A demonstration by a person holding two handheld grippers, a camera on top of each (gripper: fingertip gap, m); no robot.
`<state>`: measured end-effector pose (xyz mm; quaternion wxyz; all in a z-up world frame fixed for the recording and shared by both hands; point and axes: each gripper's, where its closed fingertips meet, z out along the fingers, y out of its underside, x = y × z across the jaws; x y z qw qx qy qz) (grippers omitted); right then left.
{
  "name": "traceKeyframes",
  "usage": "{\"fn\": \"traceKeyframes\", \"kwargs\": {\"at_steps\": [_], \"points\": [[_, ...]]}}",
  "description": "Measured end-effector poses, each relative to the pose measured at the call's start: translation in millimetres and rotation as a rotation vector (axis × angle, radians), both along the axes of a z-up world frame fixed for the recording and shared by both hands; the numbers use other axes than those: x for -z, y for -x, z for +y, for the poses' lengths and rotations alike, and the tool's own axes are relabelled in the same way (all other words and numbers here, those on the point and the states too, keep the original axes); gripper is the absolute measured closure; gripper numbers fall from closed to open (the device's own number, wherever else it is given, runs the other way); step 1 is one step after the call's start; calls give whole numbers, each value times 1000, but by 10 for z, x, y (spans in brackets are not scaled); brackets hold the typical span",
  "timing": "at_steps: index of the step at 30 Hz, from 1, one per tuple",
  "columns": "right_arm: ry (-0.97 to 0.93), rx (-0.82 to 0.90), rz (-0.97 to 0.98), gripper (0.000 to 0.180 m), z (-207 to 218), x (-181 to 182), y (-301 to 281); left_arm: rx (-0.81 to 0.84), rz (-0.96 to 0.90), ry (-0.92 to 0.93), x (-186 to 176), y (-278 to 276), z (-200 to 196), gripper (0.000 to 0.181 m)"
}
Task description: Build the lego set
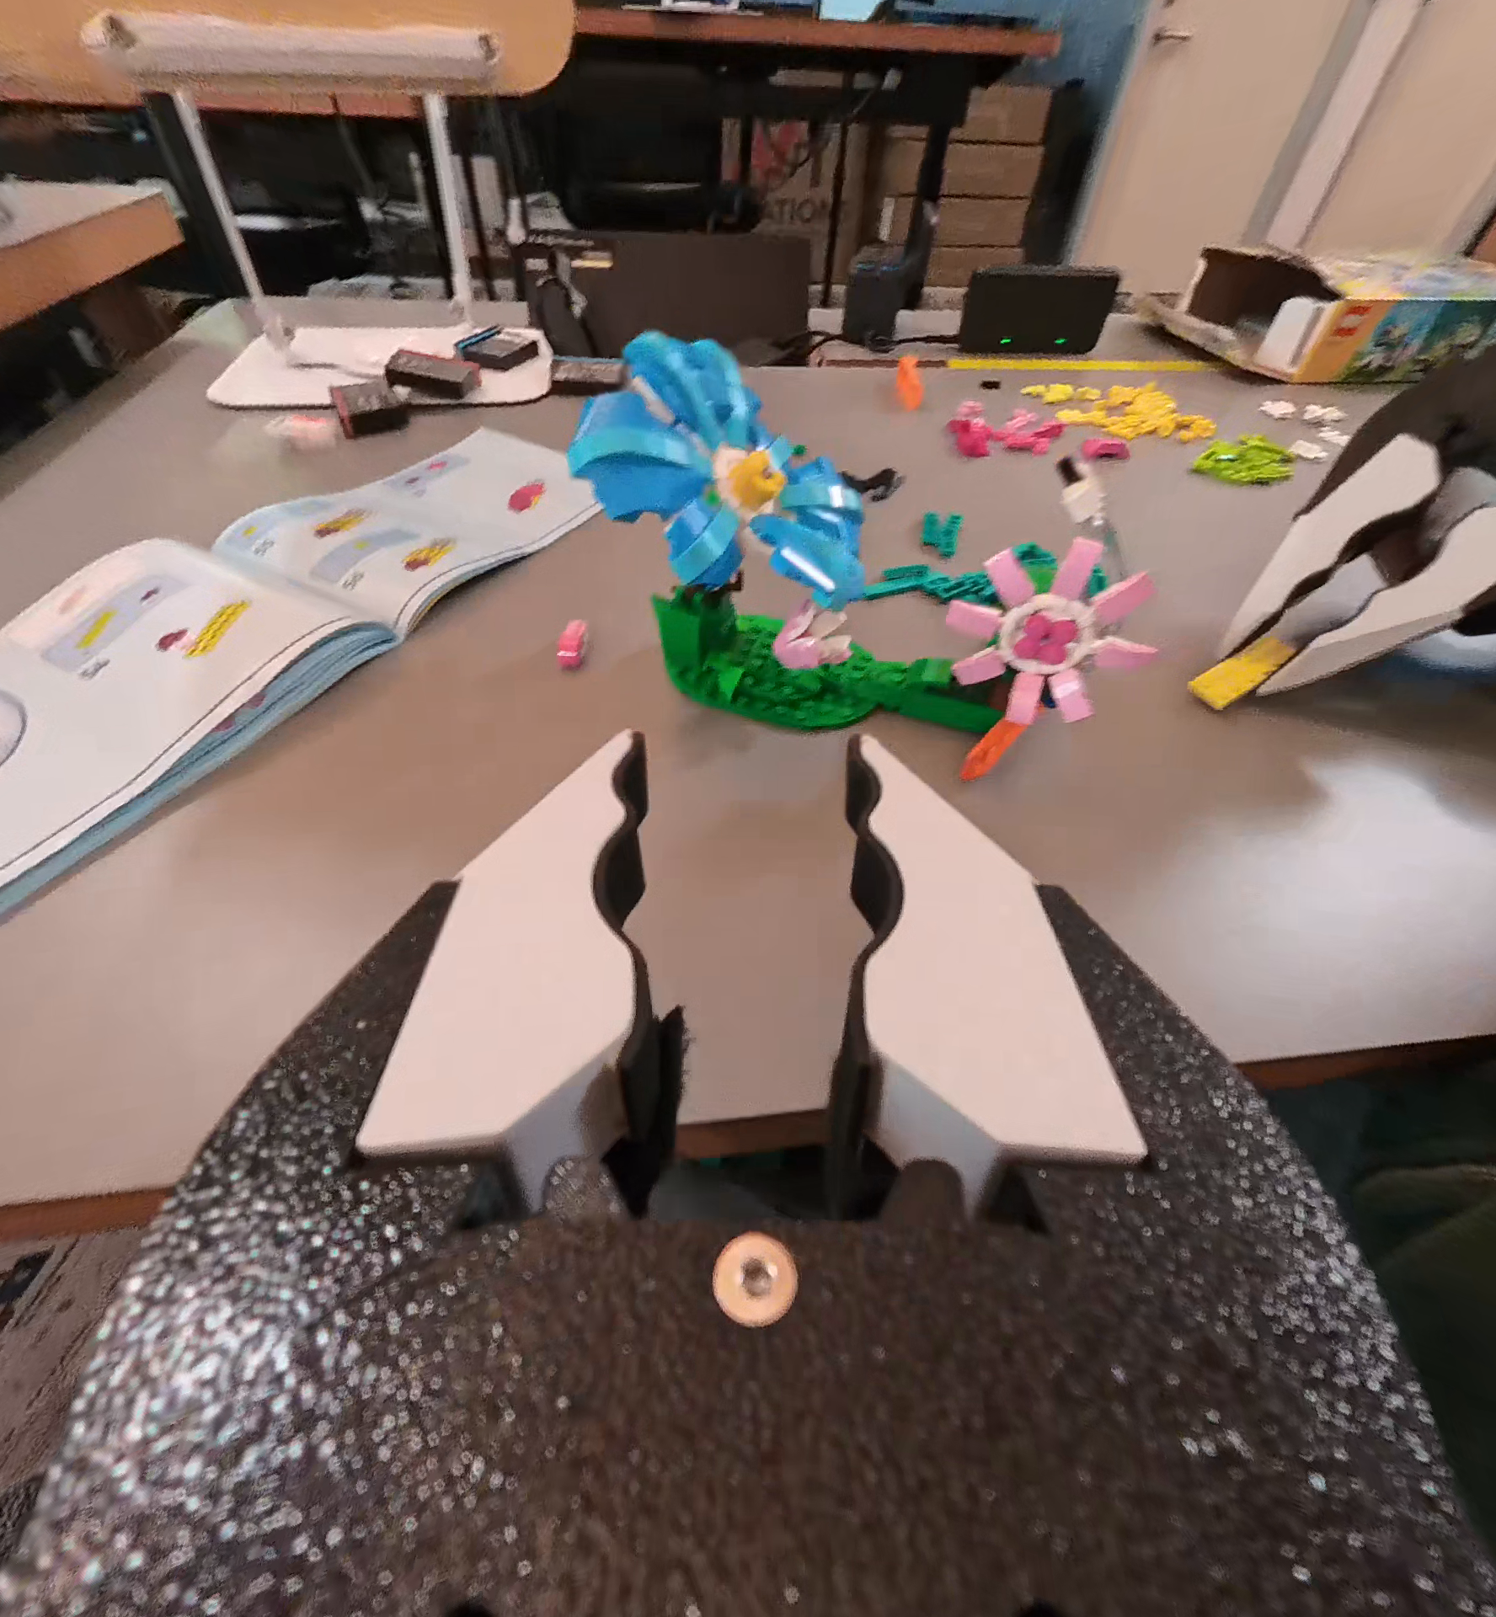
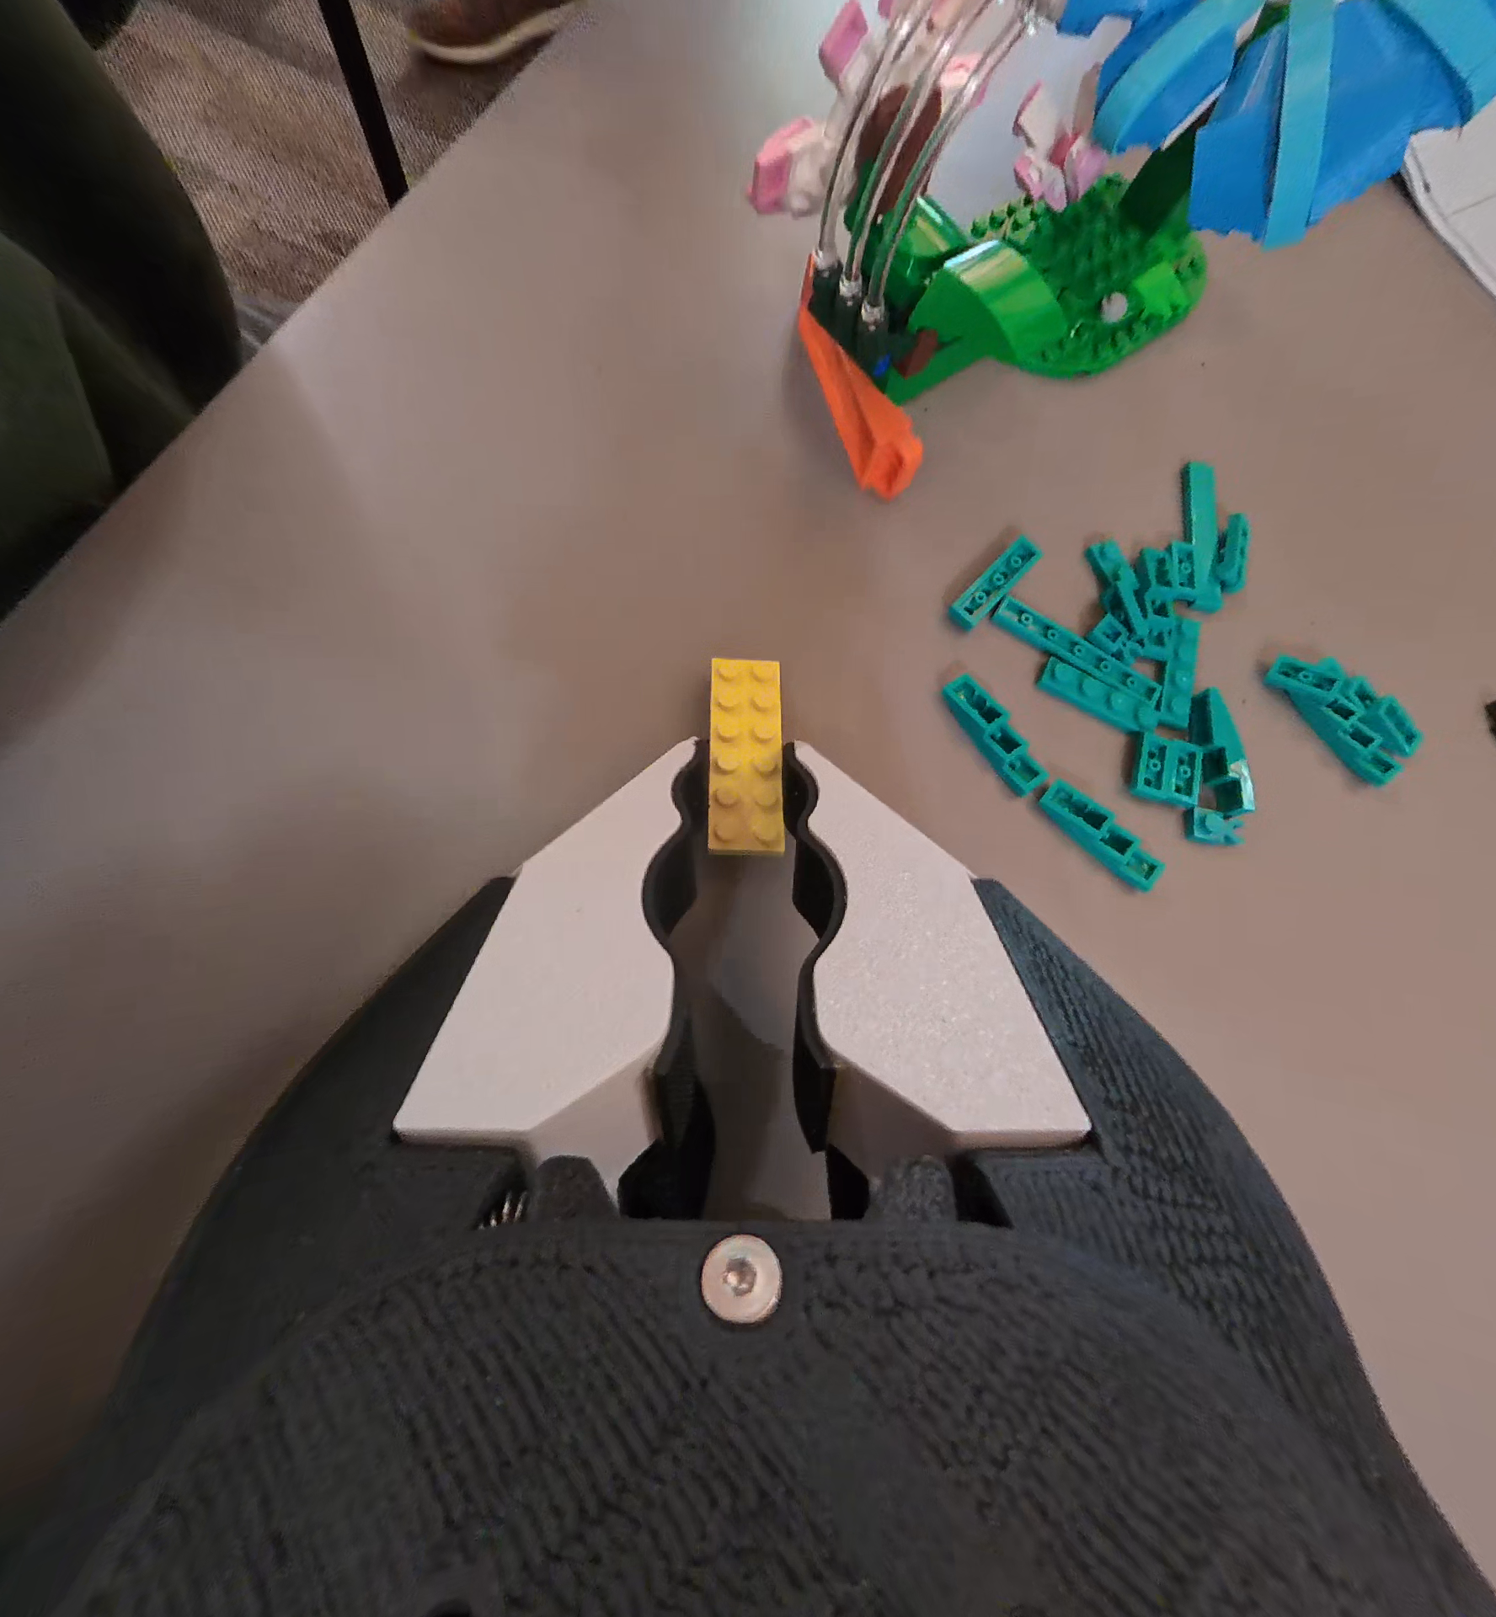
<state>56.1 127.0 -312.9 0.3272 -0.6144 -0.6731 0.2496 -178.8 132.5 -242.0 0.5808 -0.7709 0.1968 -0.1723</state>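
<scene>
A lego flower model stands on a green base (image 1: 779, 682) mid-table, with a blue flower (image 1: 718, 464) and a pink flower (image 1: 1046, 634). My left gripper (image 1: 744, 752) is open and empty, in front of the model near the table's front edge. My right gripper (image 2: 744, 752) is shut on a yellow plate (image 2: 745, 752), studs up, held low over the table; it also shows in the left wrist view (image 1: 1235, 669) at the right. In the right wrist view the model's base (image 2: 1095, 289) and an orange piece (image 2: 867, 420) lie ahead to the right.
An open instruction booklet (image 1: 202, 639) lies at the left. Loose teal pieces (image 2: 1165, 682) lie right of my right gripper. Pink (image 1: 998, 433), yellow (image 1: 1121, 411) and lime (image 1: 1243, 459) piles sit at the back right, by the set's box (image 1: 1357, 324). A small pink piece (image 1: 571, 643) lies left of the model. My hands' fingertips stand some 25 centimeters from each other. Between my right fingertips and the orange piece (image 2: 867, 420) there is roughly 9 centimeters. The pink flower (image 1: 1046, 634) sits 11 centimeters or so from the ends of my left fingers. Look for it in the right wrist view (image 2: 879, 114) too.
</scene>
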Motion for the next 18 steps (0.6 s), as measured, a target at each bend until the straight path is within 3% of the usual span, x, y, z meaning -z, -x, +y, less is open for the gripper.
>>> {"fn": "traceKeyframes", "kwargs": {"at_steps": [12,18], "points": [[68,10,-40,165,-37,42,-194,136,34,-18,65,-464,-133,138],[107,53,22,149,15,-31,-258,141,15,4,111,-472,-130,138]]}}
